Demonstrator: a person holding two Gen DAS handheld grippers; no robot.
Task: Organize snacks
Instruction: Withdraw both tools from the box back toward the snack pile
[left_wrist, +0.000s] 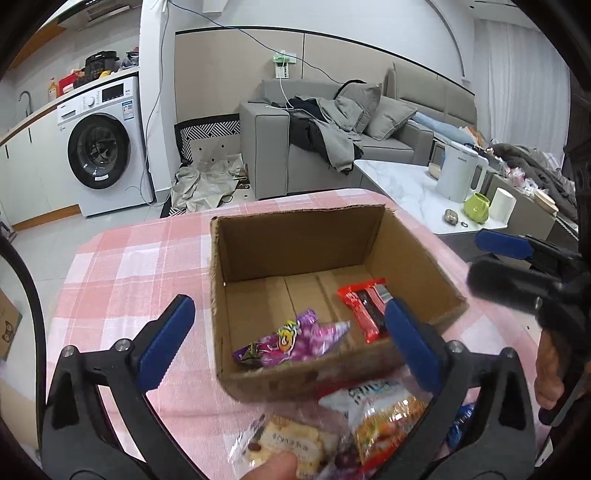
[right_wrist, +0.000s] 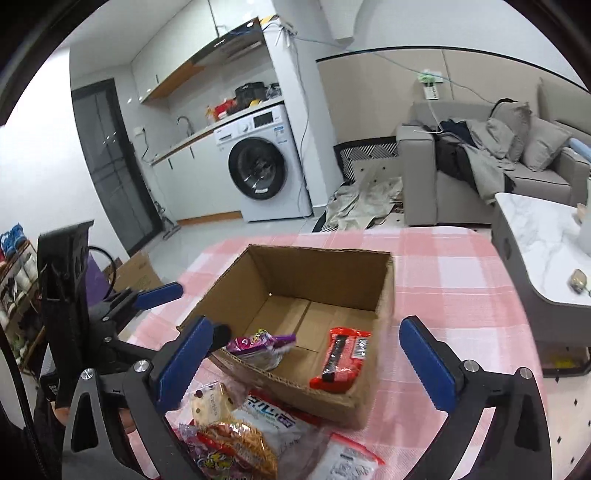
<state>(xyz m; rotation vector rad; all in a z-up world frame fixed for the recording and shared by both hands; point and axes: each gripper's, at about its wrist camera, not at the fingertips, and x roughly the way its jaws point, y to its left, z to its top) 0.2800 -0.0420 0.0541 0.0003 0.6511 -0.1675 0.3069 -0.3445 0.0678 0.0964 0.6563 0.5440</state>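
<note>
Nearest, both the left hand-held gripper (left_wrist: 288, 332) and right hand-held gripper (right_wrist: 306, 354) stand spread wide, holding nothing. Loose snack packets (right_wrist: 236, 435) lie on the pink-checked counter (left_wrist: 122, 266) just before the cardboard box (right_wrist: 384, 295), where a purple packet (left_wrist: 295, 341) and red packet (right_wrist: 341, 360) already lie.

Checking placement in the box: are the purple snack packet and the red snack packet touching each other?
Apart. In the right wrist view, bare cardboard floor shows between the purple snack packet and the red snack packet inside the box.
</note>
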